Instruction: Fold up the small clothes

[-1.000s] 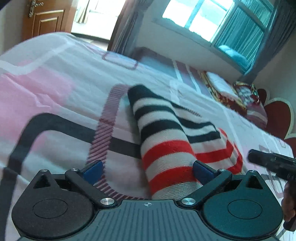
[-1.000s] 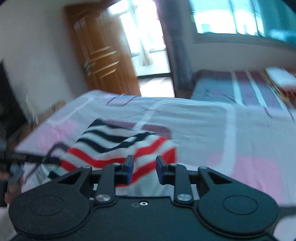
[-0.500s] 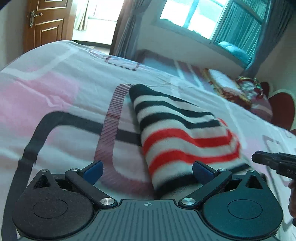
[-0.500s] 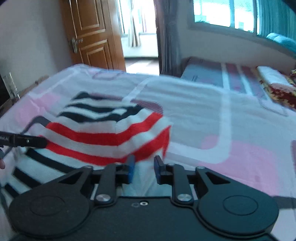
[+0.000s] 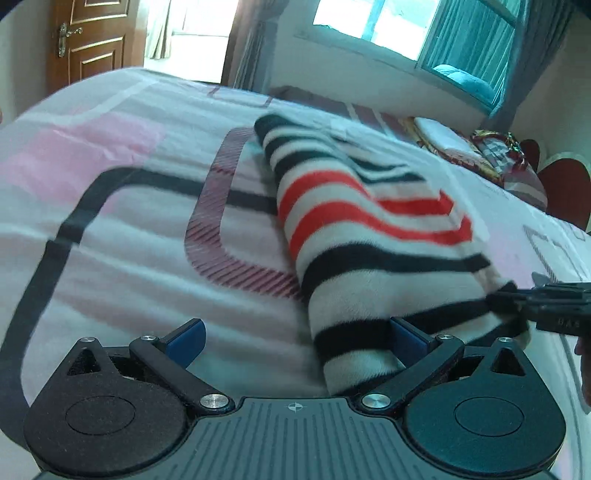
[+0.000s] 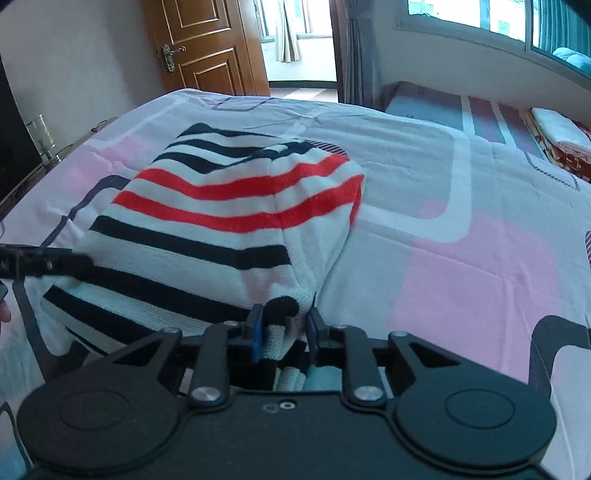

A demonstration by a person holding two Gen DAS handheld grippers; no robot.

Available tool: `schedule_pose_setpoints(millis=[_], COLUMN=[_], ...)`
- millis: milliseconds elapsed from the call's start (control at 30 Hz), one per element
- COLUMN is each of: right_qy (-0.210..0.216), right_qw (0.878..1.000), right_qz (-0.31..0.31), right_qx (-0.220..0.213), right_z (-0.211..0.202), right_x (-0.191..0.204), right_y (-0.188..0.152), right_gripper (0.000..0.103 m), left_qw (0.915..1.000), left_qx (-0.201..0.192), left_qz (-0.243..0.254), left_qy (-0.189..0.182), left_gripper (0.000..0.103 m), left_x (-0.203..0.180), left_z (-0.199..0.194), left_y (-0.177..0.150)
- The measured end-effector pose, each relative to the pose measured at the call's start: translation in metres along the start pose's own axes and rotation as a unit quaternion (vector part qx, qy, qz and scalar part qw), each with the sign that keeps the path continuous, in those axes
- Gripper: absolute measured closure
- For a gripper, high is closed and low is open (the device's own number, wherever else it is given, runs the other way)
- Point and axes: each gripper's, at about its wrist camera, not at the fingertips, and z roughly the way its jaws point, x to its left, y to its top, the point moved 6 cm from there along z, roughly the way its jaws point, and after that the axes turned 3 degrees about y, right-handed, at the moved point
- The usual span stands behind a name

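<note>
Striped garment (image 6: 221,221), banded in black, white and red, lies folded over on the pink-and-white bedsheet (image 6: 461,266), and I have both tools at its near edge. My right gripper (image 6: 284,328) is clenched on a bunched corner of the cloth: in the right wrist view the blue pads (image 6: 255,326) stand close together with striped fabric pinched between them. My left gripper (image 5: 295,338) is spread wide; in its own view the right-hand blue pad (image 5: 406,338) sits against the near end of the folded cloth, while the other pad stands well apart over bare sheet, so nothing is squeezed there. From the left wrist camera I see the tip of the right tool reaching in from the right edge and meeting the garment's corner. Beyond the bed are a wooden door (image 6: 207,48) and a window (image 5: 388,26).
</note>
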Motion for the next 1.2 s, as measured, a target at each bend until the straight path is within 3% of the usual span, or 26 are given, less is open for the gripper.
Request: schedule_pose_setpoints(millis=[67, 200, 233, 267, 333, 433, 567, 867, 1033, 1200], right_qy=[-0.004, 0.016, 0.021, 0.025, 0.023, 0.021, -0.001, -0.066, -0.069, -0.079], right_qw=[1.0, 0.996, 0.994, 0.993, 0.992, 0.99, 0.989, 0.989, 0.987, 0.984], right_qz=[0.018, 0.091, 0.102, 0.11, 0.115, 0.121, 0.122, 0.049, 0.053, 0.046], right_qx=[-0.01, -0.003, -0.015, -0.03, -0.049, -0.067, -0.08, -0.122, -0.137, -0.155], right_z=[0.001, -0.016, -0.032, -0.048, -0.077, -0.124, -0.182, -0.303, -0.342, -0.364], right_x=[-0.002, -0.009, -0.008, -0.006, -0.002, 0.011, 0.032, 0.098, 0.115, 0.124], right_y=[-0.004, -0.004, -0.005, -0.009, -0.018, -0.035, -0.069, -0.147, -0.166, -0.172], right_gripper=[0.072, 0.068, 0.058, 0.035, 0.011, 0.0, 0.001, 0.001, 0.001, 0.001], left_qw=[0.9998, 0.9986, 0.9982, 0.9978, 0.9973, 0.9962, 0.9948, 0.9893, 0.9875, 0.9836], left_qx=[-0.002, -0.029, -0.042, -0.053, -0.063, -0.079, -0.097, -0.141, -0.152, -0.172], left_qz=[-0.02, -0.001, 0.004, 0.0, -0.007, -0.004, 0.0, 0.025, 0.031, 0.05], left_qy=[-0.004, 0.044, 0.044, 0.041, 0.038, 0.037, 0.033, 0.03, 0.023, 0.019], left_gripper=[0.0, 0.0, 0.0, 0.0, 0.0, 0.0, 0.0, 0.0, 0.0, 0.0], left_x=[0.004, -0.012, -0.018, -0.025, -0.035, -0.055, -0.081, -0.123, -0.132, -0.144], left_z=[0.0, -0.039, -0.054, -0.072, -0.101, -0.144, -0.204, -0.335, -0.375, -0.4], left_y=[-0.003, 0.002, 0.001, -0.002, -0.01, -0.029, -0.068, -0.16, -0.185, -0.189])
